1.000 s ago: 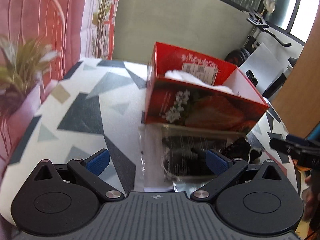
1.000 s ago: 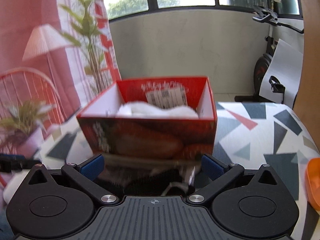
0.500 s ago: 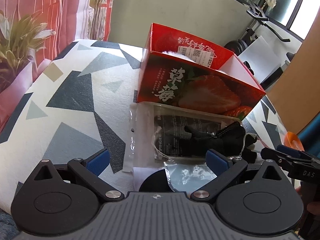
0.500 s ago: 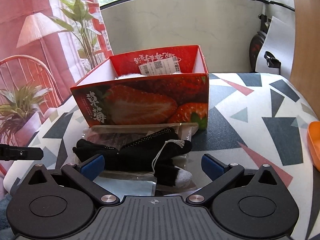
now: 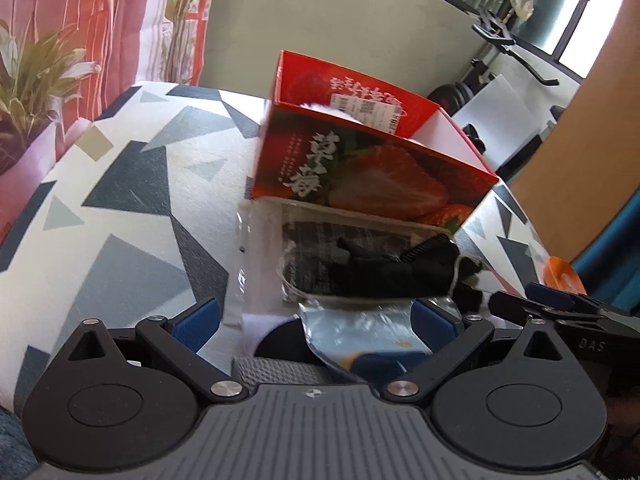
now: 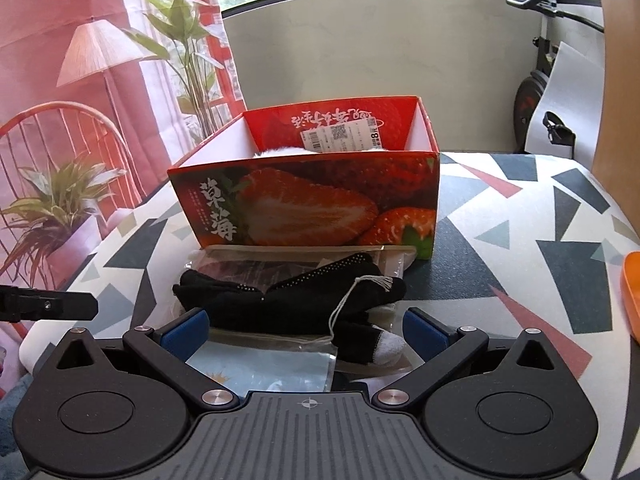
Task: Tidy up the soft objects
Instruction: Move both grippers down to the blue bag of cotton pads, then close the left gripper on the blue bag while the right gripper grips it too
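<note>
A red strawberry-printed box (image 6: 312,204) (image 5: 372,168) stands open-topped on the patterned table, with something white and fluffy (image 6: 280,153) inside. In front of it lie black gloves (image 6: 288,300) (image 5: 392,268) on a clear plastic packet (image 5: 264,264), with a light blue packet (image 6: 264,372) (image 5: 360,336) nearest me. My right gripper (image 6: 304,332) is open, its blue pads on either side of the gloves' near edge. My left gripper (image 5: 316,322) is open just short of the packets. Each gripper's tip shows in the other's view: the right gripper's tip (image 5: 560,312), the left gripper's tip (image 6: 48,304).
The table (image 5: 132,216) has a white cloth with grey and black triangles. An orange object (image 6: 632,296) (image 5: 564,276) sits at its right edge. Potted plants (image 6: 52,208), a red chair and a curtain stand left; an exercise bike (image 6: 536,92) is behind.
Both grippers have drawn back and lowered from the box, bringing the gloves and packets fully into view. Both stay open.
</note>
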